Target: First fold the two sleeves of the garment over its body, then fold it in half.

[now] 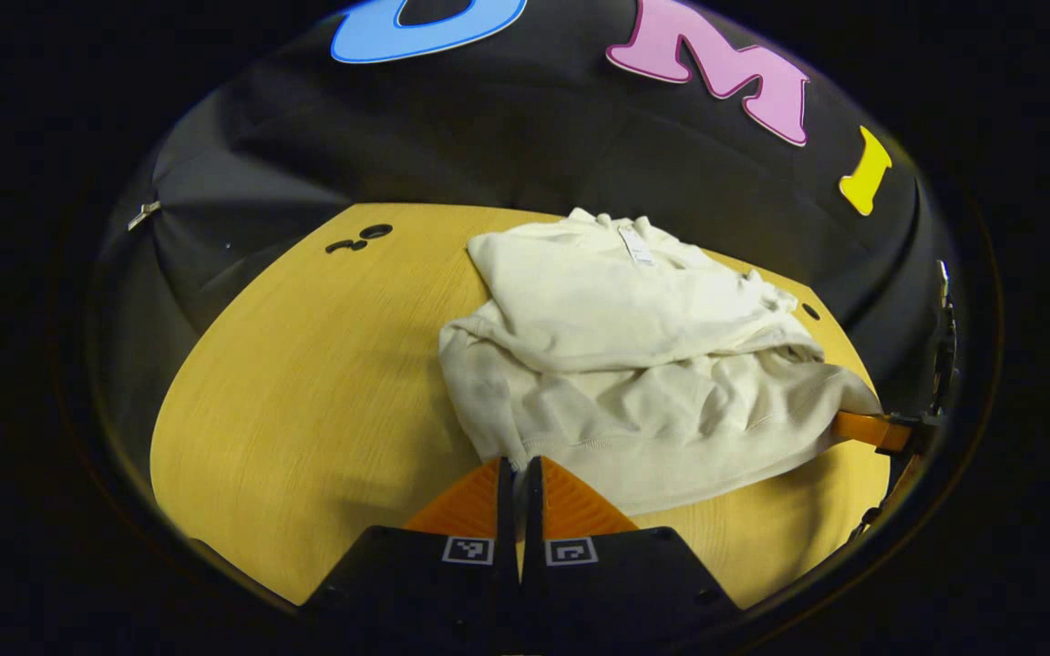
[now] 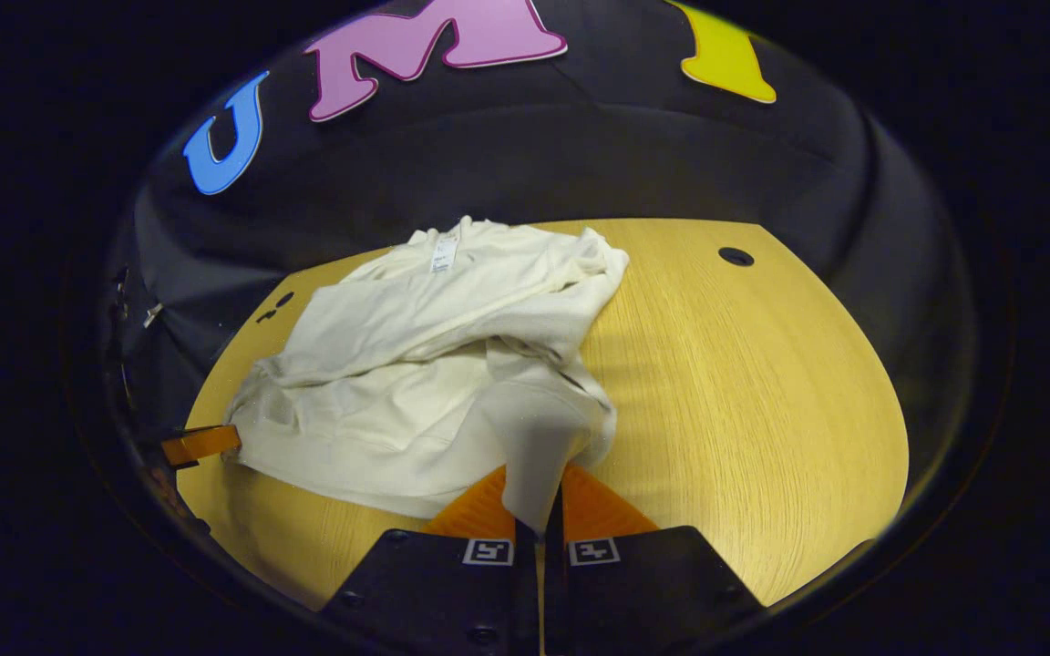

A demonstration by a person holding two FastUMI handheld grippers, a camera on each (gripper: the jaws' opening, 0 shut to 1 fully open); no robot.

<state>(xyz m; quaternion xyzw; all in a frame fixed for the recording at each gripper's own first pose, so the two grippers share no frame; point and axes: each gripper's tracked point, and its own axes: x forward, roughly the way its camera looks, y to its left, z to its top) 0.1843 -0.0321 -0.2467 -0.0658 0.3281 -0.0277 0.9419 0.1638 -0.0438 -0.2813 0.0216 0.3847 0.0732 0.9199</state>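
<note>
The right gripper [image 2: 539, 510] pinches a fold of the cream garment [image 2: 416, 383], lifting its hem for the final fold. The left gripper [image 1: 519, 497] is clenched at the hem's other corner; the garment lies ahead on the wooden table [image 1: 306, 383], sleeves folded in.

Lighting's pretty even, coming from above: the desk [image 1: 306, 383] ahead of each tool glows warm yellow with no harsh glare, and the cream garment [image 1: 634, 364] stays bright but keeps its fold detail. Soft shadows sit under its edges. Heavy fisheye bending curves the desk's rim, and sharpness drops toward the dim outer margins.
</note>
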